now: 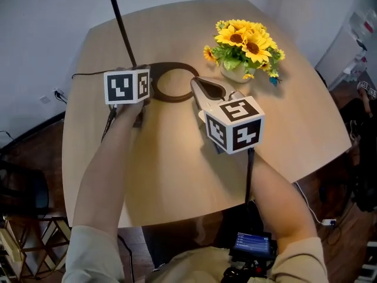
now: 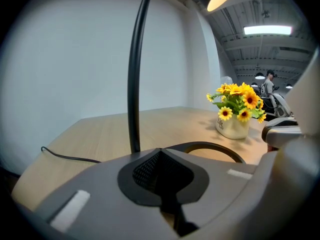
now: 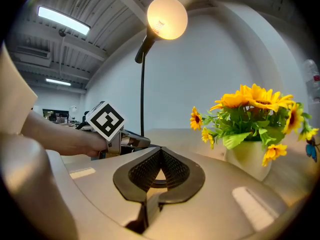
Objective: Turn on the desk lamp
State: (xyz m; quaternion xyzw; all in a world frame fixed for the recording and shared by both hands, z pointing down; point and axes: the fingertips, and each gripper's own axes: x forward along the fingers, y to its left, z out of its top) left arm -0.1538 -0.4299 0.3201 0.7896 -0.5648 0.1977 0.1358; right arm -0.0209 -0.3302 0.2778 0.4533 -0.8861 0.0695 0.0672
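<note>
Lowest in the head view, two bare forearms reach up over the pale wooden table. The left gripper has its jaws pressed together with nothing between them. The right gripper is likewise closed and empty, with only a sliver of gap between its mesh pads.

Just beyond both tips is the desk lamp's dark ring base. It lies flat on the table near the centre of the head view. The left gripper's marker cube covers the ring's left edge, and the right gripper's jaw overlaps its right edge.

A thin black pole rises from the base, its long axis upright and bowing slightly at the top. The round lamp head faces downward and glows warm yellow.

A black cable trails off to the left of the frame. To the right of the ring is a white pot of sunflowers, close to it but apart. A plain white wall lies behind.
</note>
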